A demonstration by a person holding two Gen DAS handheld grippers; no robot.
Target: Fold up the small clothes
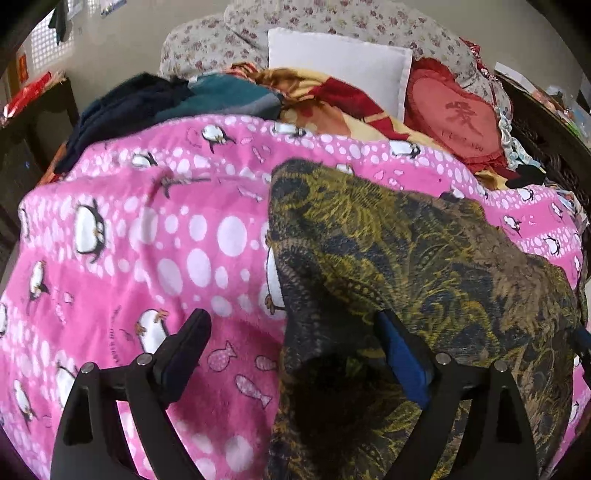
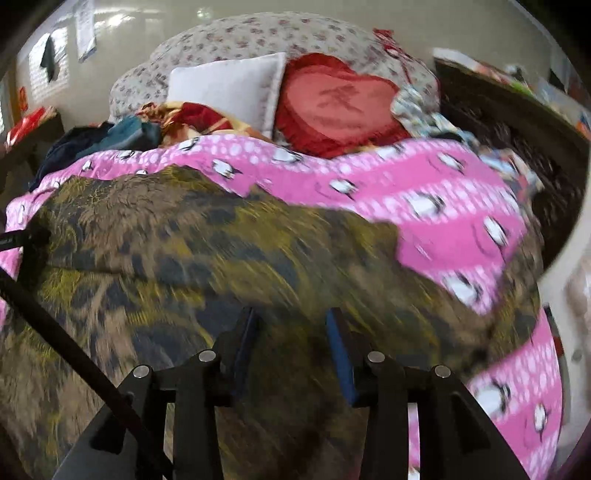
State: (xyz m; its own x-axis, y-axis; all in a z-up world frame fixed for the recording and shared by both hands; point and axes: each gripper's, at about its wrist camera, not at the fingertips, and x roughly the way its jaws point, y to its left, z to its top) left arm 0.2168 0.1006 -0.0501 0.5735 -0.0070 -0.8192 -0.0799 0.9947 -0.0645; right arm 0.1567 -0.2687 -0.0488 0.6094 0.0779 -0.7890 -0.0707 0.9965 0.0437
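Pale walls back a bed point(image 1: 546, 140) heaped with bedding, its dark carved frame showing along the right edge. At far left, a dark side table point(image 1: 40, 110) carries red packaging. Across the bed spreads a pink fleece blanket printed with penguins, fish and white dots point(image 1: 147, 240). Behind it, from left to right, lie a pile of navy and teal clothes point(image 1: 177, 99), a crumpled red-and-yellow patterned cloth point(image 1: 325, 96), a plain white square pillow point(image 1: 340, 62) and a red heart-shaped cushion with a frilled edge point(image 1: 454, 118), all in front of a cream quilt with small red flowers point(image 1: 295, 22).

On the pink blanket, toward its right half, rests the garment being folded: a dark thin cloth with an olive-yellow and navy leafy print point(image 1: 406, 258), lying rumpled and partly doubled over.

In the left wrist view, the left claw point(image 1: 291, 325) is spread wide above the garment's left edge, one finger over the pink blanket, the other over the print, gripping nothing. In the blurred right wrist view, the right claw point(image 2: 291, 325) hovers over the middle of the garment with its jaws parted and no cloth between them. A thin black strap point(image 2: 66, 339) crosses the lower left corner there.
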